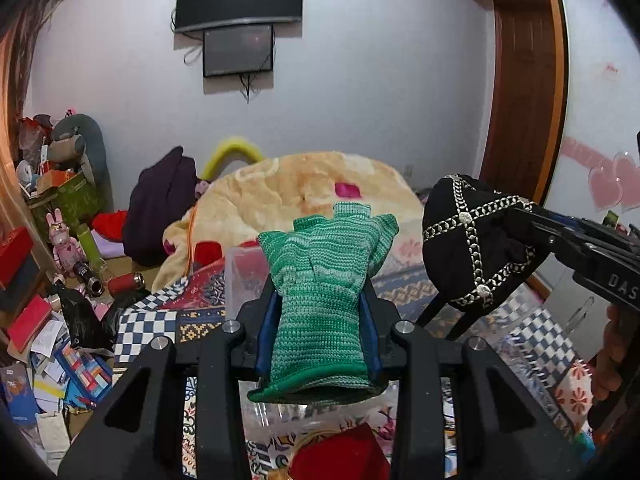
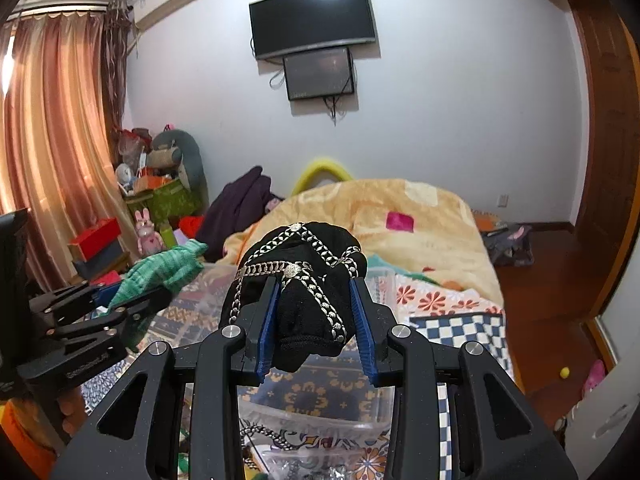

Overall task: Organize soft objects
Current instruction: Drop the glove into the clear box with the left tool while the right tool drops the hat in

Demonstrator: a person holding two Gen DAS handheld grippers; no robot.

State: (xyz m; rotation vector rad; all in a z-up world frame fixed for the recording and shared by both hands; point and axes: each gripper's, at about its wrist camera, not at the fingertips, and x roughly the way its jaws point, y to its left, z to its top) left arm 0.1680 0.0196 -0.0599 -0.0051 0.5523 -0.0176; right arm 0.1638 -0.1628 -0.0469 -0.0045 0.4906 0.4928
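Note:
My left gripper (image 1: 320,304) is shut on a green knitted glove (image 1: 324,280), held upright above the bed; the glove also shows at the left of the right wrist view (image 2: 160,272). My right gripper (image 2: 316,300) is shut on a black hat with silver chain trim (image 2: 304,280), held above a clear plastic bin (image 2: 312,412). The hat shows at the right of the left wrist view (image 1: 476,240), beside the glove and apart from it. A red soft item (image 1: 344,456) lies below the left gripper.
A clear plastic bin (image 1: 244,276) stands on the patterned bedspread (image 1: 160,320). A yellow blanket (image 2: 400,224) is heaped on the bed. A dark purple garment (image 1: 160,208), toys and boxes clutter the left side. A wooden door (image 1: 520,80) stands at the right.

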